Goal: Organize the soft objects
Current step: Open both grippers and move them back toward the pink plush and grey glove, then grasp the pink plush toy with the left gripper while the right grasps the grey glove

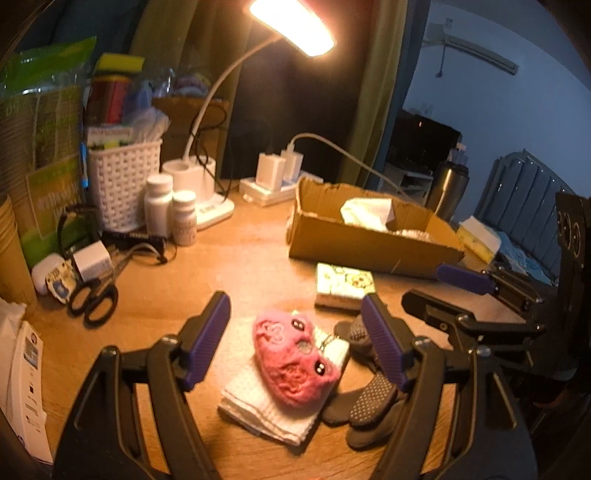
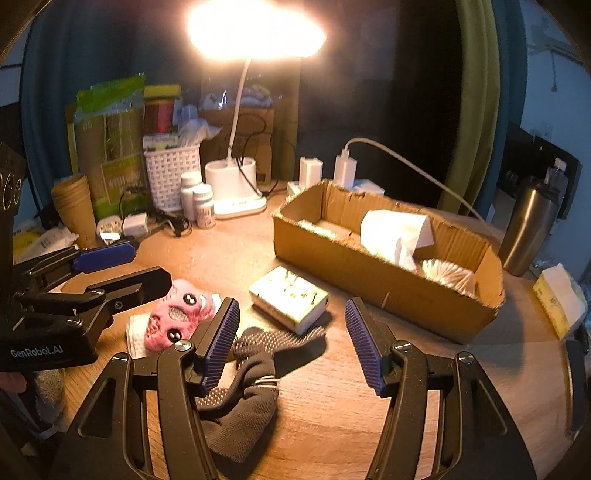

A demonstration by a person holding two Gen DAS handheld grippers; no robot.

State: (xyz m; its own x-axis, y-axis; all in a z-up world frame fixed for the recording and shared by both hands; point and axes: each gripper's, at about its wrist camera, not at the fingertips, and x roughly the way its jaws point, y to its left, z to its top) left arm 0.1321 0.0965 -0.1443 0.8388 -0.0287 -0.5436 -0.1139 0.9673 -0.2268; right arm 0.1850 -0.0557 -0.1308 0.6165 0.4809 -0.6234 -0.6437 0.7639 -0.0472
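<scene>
A pink plush toy (image 1: 295,358) lies on a folded white cloth (image 1: 266,410) on the wooden desk; both also show in the right wrist view, the toy (image 2: 177,317) and the cloth (image 2: 135,336). Dark dotted socks (image 1: 365,398) lie just right of it, also in the right wrist view (image 2: 243,384). A tissue pack (image 1: 343,284) (image 2: 290,299) lies before an open cardboard box (image 1: 369,243) (image 2: 369,280). My left gripper (image 1: 295,332) is open, over the plush toy. My right gripper (image 2: 291,339) is open and empty, above the socks.
A lit desk lamp (image 1: 291,26), a white basket (image 1: 125,181), pill bottles (image 1: 170,210), chargers (image 1: 277,170), scissors (image 1: 94,299) and a green bag crowd the back left. A steel flask (image 2: 528,225) and yellow tissue box (image 2: 557,299) stand right.
</scene>
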